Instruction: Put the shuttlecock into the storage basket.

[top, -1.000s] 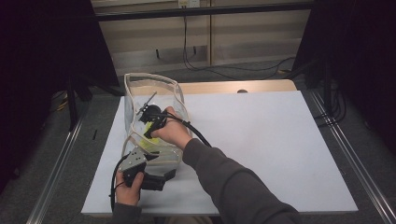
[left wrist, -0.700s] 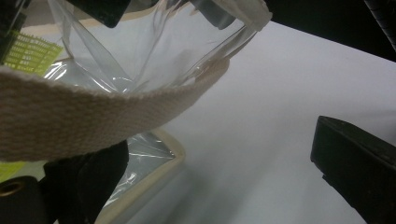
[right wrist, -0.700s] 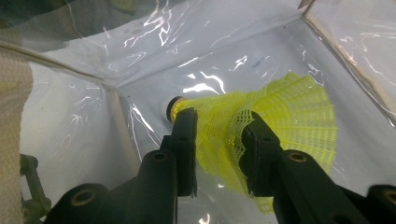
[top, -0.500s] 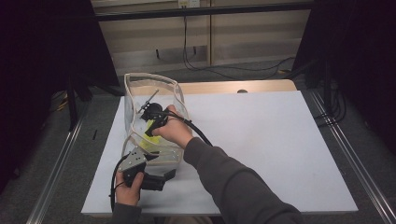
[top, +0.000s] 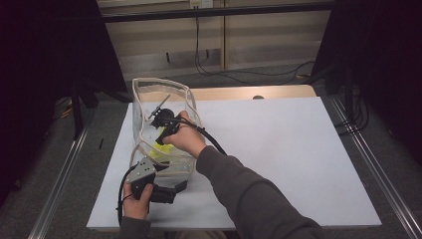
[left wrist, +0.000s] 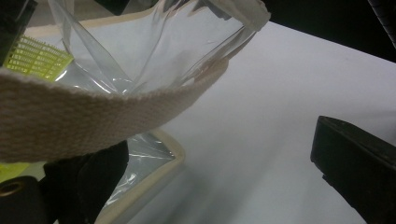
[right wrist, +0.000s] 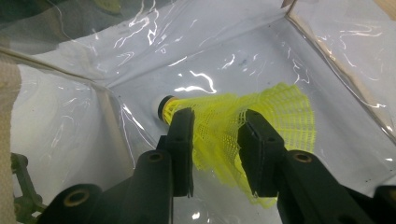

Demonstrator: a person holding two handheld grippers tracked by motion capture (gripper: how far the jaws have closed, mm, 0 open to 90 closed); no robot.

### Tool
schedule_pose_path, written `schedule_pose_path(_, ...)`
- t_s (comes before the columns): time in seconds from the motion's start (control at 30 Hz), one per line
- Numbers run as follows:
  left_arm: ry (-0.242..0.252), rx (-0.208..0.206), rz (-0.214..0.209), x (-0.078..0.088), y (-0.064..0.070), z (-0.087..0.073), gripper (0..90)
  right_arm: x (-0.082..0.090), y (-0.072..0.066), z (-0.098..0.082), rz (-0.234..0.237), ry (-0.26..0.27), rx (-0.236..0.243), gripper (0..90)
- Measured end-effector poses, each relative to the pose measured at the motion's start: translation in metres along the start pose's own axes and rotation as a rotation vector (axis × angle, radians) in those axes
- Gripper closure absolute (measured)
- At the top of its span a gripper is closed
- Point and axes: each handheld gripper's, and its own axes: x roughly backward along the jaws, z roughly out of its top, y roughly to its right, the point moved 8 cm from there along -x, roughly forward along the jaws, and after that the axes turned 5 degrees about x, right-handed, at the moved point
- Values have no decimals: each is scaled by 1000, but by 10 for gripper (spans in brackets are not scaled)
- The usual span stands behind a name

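- The right gripper (right wrist: 215, 135) has its 2 black jaws on either side of the yellow mesh skirt of a shuttlecock (right wrist: 243, 126); the jaws have just been opening a little, and the skirt sits squeezed between them.
- The shuttlecock lies inside the clear plastic bag (top: 149, 99), its white cork tip pointing away from the jaws.
- The left gripper (top: 166, 174) pinches the bag's beige fabric rim (left wrist: 93, 116) at the near edge.
- The bag stands on the white table (top: 298, 149), at its left side.
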Motion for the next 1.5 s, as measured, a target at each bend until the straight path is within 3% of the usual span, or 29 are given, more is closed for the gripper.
schedule_pose_path(1.03,5,3,0,0,1,1,41,14,8,-4,-45,-10,-35,480)
schedule_pose_path(1.5,3,-7,-4,0,0,1,39,32,13,-9,-42,16,-38,389)
